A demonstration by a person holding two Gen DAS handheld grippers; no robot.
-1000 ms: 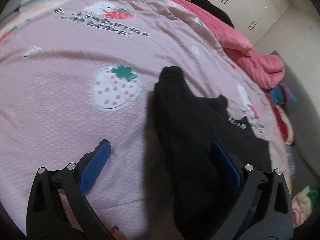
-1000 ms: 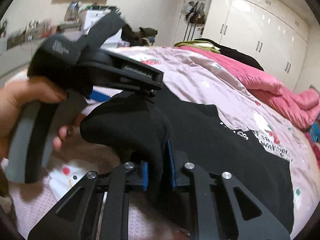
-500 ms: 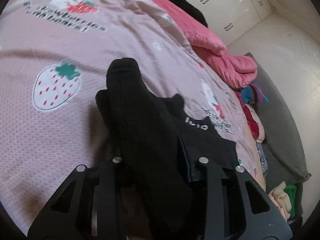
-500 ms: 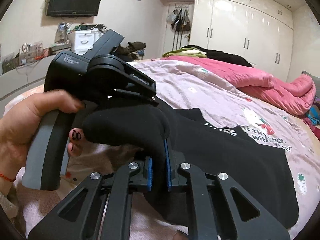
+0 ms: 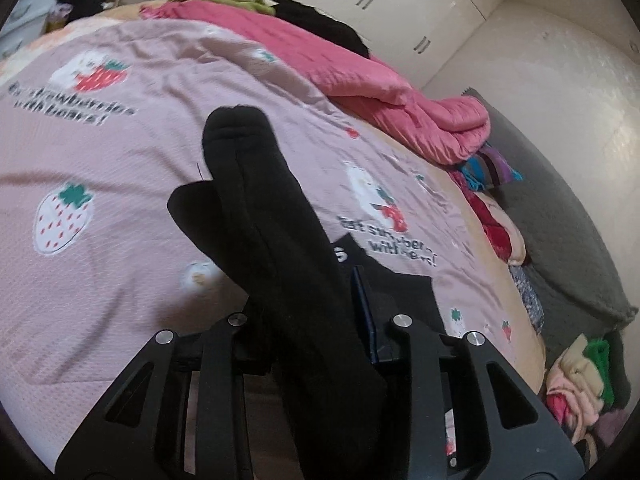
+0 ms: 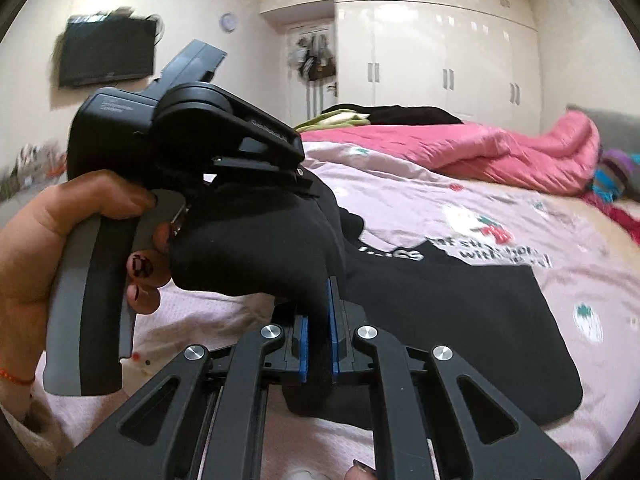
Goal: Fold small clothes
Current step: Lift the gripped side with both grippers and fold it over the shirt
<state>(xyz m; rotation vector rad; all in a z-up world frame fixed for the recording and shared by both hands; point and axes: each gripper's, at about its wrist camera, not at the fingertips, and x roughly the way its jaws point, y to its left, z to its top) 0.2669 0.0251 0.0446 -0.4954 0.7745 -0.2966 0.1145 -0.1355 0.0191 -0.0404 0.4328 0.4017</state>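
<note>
One black garment (image 6: pixel 460 332) lies on the bed (image 5: pixel 100 272), part of it lifted by two tools. The left tool (image 5: pixel 316 332) has just been closing and now clamps a thick fold of it, the cloth's rounded end sticking up beyond the fingers. The right tool (image 6: pixel 318 344) is pinched tight on another fold; a hand (image 6: pixel 52 240) holds the left tool's handle just beside it. One pink quilt (image 5: pixel 360 80) is bunched along the bed's far edge. The pink sheet left of the garment lies bare.
</note>
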